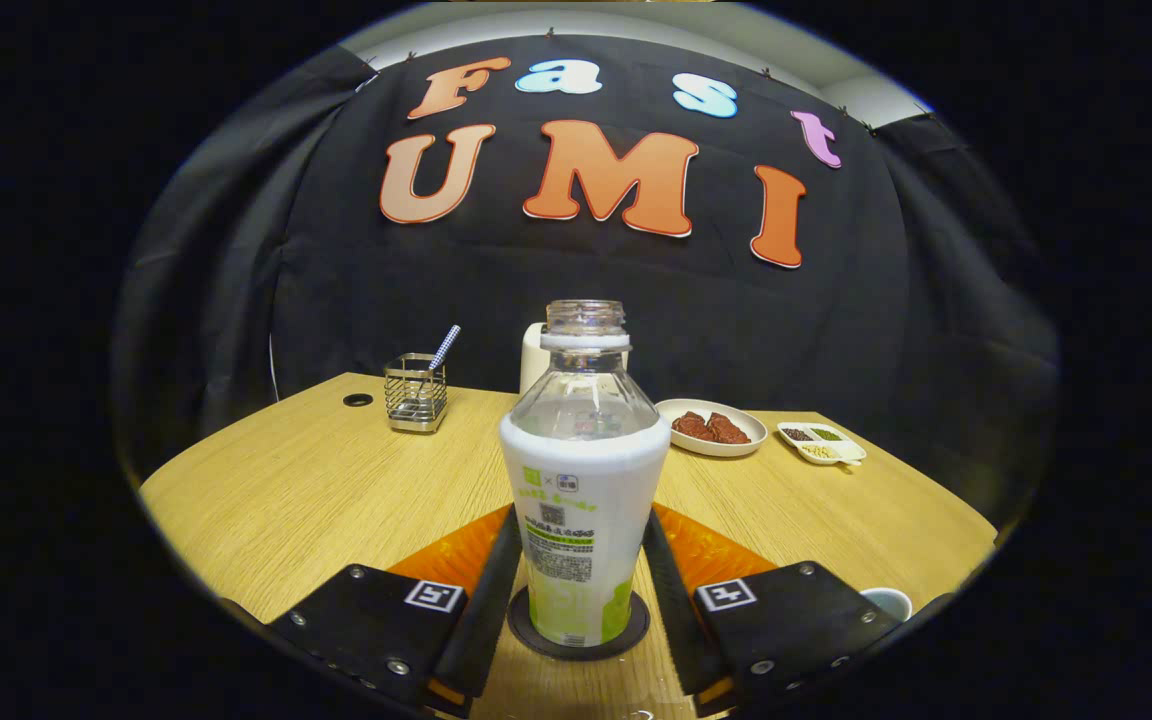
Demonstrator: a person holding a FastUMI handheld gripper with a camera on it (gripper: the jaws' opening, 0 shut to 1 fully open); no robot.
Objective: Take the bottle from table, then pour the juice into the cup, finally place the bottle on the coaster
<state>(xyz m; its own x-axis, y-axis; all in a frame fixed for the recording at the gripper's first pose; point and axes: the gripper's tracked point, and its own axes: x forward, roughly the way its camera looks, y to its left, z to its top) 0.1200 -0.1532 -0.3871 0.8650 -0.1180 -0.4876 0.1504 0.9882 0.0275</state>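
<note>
An uncapped bottle with a white and green label and a clear top stands upright on a round dark coaster on the wooden table. My gripper reaches around it, one finger against each side of the label, so it is shut on the bottle. The clear upper part of the bottle looks empty. The rim of a white cup peeks out beside the right finger's mount, to the right of the bottle.
Beyond the bottle stand a wire holder with a spoon, a white container, a plate of red-brown food and a small divided dish. A cable hole is in the table's far left.
</note>
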